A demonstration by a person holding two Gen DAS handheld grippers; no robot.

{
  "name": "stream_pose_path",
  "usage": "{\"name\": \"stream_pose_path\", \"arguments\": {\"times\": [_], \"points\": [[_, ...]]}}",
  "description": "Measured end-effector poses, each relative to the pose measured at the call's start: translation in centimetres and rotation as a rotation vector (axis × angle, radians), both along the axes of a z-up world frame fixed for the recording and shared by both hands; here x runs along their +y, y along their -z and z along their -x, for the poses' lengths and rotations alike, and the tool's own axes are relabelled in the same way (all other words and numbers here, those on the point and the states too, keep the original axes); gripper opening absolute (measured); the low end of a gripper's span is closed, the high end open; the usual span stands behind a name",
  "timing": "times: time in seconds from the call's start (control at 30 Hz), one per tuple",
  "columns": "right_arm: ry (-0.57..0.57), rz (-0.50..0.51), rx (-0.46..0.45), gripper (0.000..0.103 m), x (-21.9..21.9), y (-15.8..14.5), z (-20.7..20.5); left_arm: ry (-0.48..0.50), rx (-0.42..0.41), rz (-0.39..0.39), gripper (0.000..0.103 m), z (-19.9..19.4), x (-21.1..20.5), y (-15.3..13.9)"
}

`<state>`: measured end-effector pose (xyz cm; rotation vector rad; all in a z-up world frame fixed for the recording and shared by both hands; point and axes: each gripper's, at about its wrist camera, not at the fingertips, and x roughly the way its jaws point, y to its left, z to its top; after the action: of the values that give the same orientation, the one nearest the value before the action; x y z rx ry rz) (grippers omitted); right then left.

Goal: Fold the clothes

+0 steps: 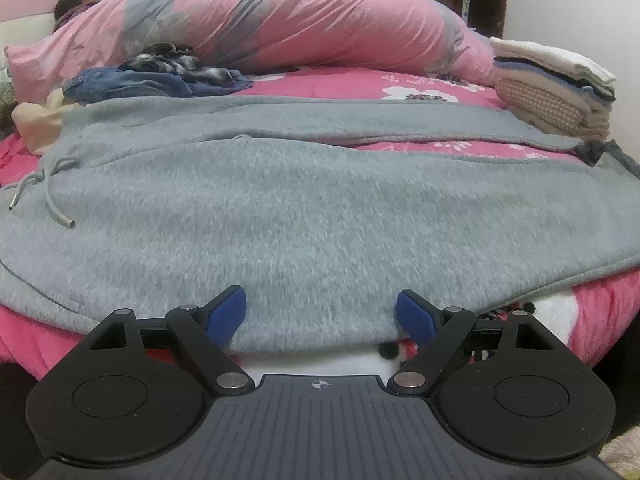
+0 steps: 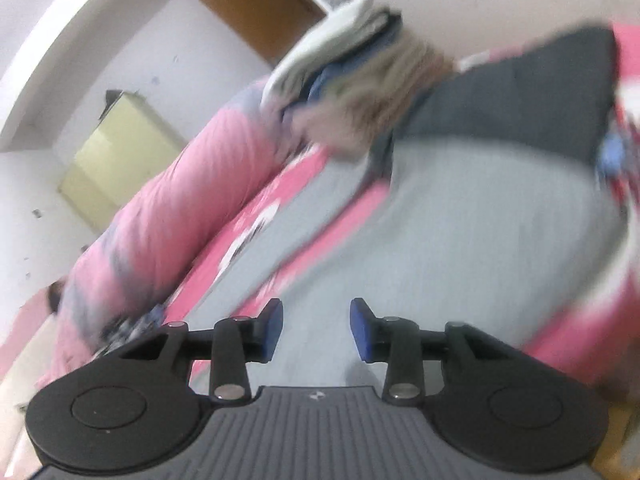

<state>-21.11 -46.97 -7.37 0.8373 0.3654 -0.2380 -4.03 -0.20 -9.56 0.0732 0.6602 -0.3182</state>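
My left gripper sits at the near hem of the grey hoodie, jaws spread wide, blue pads apart and pressing on nothing. The hem runs between them, and whether the tips brush the fleece I can't say. The hoodie lies spread flat across the pink bed, reaching almost side to side. Its drawstring trails at the left with metal tips. One sleeve stretches toward the right, dark cuff at its end.

Behind the hoodie, at the left, is a loose heap of clothes: denim, a plaid piece, something cream. At the right edge is a folded stack, white on top, check pattern lower. A pink and grey duvet is bunched along the back.

My right gripper is partly parted, with a clear gap between its pads and nothing in it. That view is tilted and badly smeared. The hoodie fills the space ahead of the fingers, with a dark grey part, probably the cuff or hem band, farther out. The folded stack is beyond it. The duvet runs along the left, with the pink sheet between it and the hoodie.
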Motion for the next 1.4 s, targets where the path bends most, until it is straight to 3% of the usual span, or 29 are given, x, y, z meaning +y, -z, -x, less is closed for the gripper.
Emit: {"name": "stream_pose_path", "arguments": {"times": [0.07,0.17,0.3,0.4,0.6,0.7,0.93,1.07,1.4], "points": [[-0.029,0.001,0.036,0.039,1.4,1.1,0.7,0.0,-0.007,0.004,0.084,0.2,0.1,0.1],[-0.02,0.085,0.111,0.037,2.0,0.7,1.9,-0.008,-0.011,0.016,0.084,0.6,0.5,0.0],[0.273,0.184,0.248,0.04,0.0,-2.0,3.8,-0.066,-0.02,0.067,0.084,1.5,1.9,0.0],[0.322,0.098,0.16,0.04,-1.0,-3.4,6.7,-0.107,-0.031,0.121,0.084,2.3,3.0,-0.2],[0.165,0.036,0.069,0.044,3.2,-3.4,4.6,-0.181,-0.025,0.219,0.084,3.0,4.8,-1.2],[0.054,-0.065,0.063,0.044,4.7,-1.8,3.4,-0.262,-0.002,0.304,0.084,2.8,6.7,-1.4],[-0.099,-0.183,0.055,0.044,6.7,-1.4,0.2,-0.433,0.039,0.469,0.083,1.8,11.6,-0.6],[-0.134,-0.186,0.066,0.045,7.7,-1.9,-1.2,-0.493,0.048,0.525,0.081,1.3,13.5,0.1],[-0.17,-0.152,0.099,0.045,9.1,-2.2,-4.0,-0.514,-0.01,0.624,0.072,-0.1,15.6,0.5]]}}
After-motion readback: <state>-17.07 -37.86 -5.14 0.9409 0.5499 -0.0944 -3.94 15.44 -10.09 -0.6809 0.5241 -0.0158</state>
